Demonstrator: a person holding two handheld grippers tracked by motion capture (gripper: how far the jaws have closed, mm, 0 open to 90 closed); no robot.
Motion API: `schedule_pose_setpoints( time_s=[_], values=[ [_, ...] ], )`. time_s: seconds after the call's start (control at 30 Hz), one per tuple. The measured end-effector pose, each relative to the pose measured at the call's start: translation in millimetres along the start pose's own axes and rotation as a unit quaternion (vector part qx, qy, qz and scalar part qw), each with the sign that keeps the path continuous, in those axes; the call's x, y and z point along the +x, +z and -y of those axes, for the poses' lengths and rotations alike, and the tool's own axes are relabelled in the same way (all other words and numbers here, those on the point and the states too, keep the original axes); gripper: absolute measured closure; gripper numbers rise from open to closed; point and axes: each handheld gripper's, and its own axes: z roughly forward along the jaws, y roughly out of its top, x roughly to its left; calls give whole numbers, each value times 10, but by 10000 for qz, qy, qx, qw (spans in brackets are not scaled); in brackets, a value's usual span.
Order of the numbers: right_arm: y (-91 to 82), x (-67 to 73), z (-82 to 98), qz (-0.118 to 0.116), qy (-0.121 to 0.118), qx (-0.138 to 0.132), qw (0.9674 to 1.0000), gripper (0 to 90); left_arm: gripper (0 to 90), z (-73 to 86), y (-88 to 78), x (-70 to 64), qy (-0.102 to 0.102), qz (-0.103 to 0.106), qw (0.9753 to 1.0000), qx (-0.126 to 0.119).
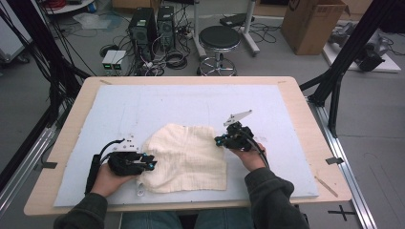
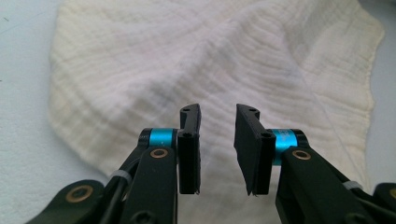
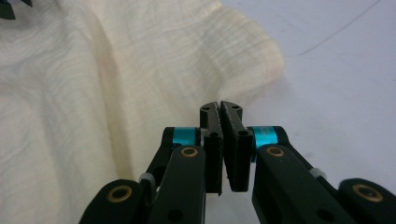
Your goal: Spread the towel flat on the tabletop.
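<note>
On the pale blue foam-like mat (image 1: 143,102) covering the light wooden table (image 1: 305,124), a cream crinkled-weave cloth (image 1: 184,157) lies near the person's edge, roughly centred between both hands, with rumpled folds on its left side.

Left gripper (image 1: 152,163): at the cloth's left edge, pointing right across it. In the left gripper view its jaws stand apart with a clear gap, hanging over the cloth (image 2: 210,70); nothing between the pads, no grip. Can't tell from the frames if the tips touch the fabric.

Right gripper (image 1: 218,141): at the cloth's upper right corner, pointing left. In the right gripper view its jaws are pressed together, pads meeting, with no fabric visible between them. Cloth corner (image 3: 140,70) sits just beyond and left of the tips; bare mat (image 3: 336,70) to the right.

Past the table's far edge: black round stool (image 1: 219,39), two black computer towers (image 1: 152,25), brown cardboard box (image 1: 313,24) on the grey floor.
</note>
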Motion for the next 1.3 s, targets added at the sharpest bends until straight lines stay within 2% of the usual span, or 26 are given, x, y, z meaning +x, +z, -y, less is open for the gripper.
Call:
schedule_pose_setpoints(
  time_s=[0.1,0.23,0.33,0.4,0.43,0.47,0.5,0.67,0.73,0.87,0.9,0.93,1.1,1.17,1.3],
  values=[
    [-156,-37,-46,294,-117,45,9995,872,699,-15,20,-13,14,29,10000,-11],
    [-292,-145,-94,604,-143,94,9980,872,687,-28,54,-30,25,24,10000,2],
    [-254,-256,-81,824,-11,187,9964,858,676,-30,64,-30,13,0,10000,-16],
    [-188,-314,-56,954,82,259,9951,806,663,-29,60,-29,27,-10,10000,12],
    [-162,-342,-42,943,172,245,9951,768,657,-28,56,-31,0,-9,10000,10],
    [-141,-360,-37,901,266,217,9953,748,650,-28,54,-30,-2,-11,10000,8],
    [-139,-354,-37,846,260,195,9959,746,647,-28,50,-32,-7,-18,10000,-21],
    [-239,-162,-59,444,-46,-102,9990,706,622,-40,-38,-52,6,-40,9997,-244],
    [-299,-61,-9,232,-123,-301,9992,693,616,-47,-94,-75,57,-64,9994,-322],
    [-381,94,122,38,-250,-489,9985,677,617,-43,-236,-143,124,-150,9982,-570],
    [-400,133,161,-39,-284,-550,9981,668,620,-32,-276,-166,202,-181,9977,-616],
    [-423,179,208,-156,-351,-646,9972,662,625,-23,-295,-180,216,-189,9976,-629],
    [-462,357,365,-445,-534,-769,9946,647,636,84,-347,-262,316,-154,9981,-505],
    [-457,432,423,-576,-595,-765,9936,632,633,142,-342,-287,383,-129,9984,-400],
    [-409,562,536,-785,-746,-673,9918,610,594,225,-332,-323,523,-92,9979,-379]
  ],
)
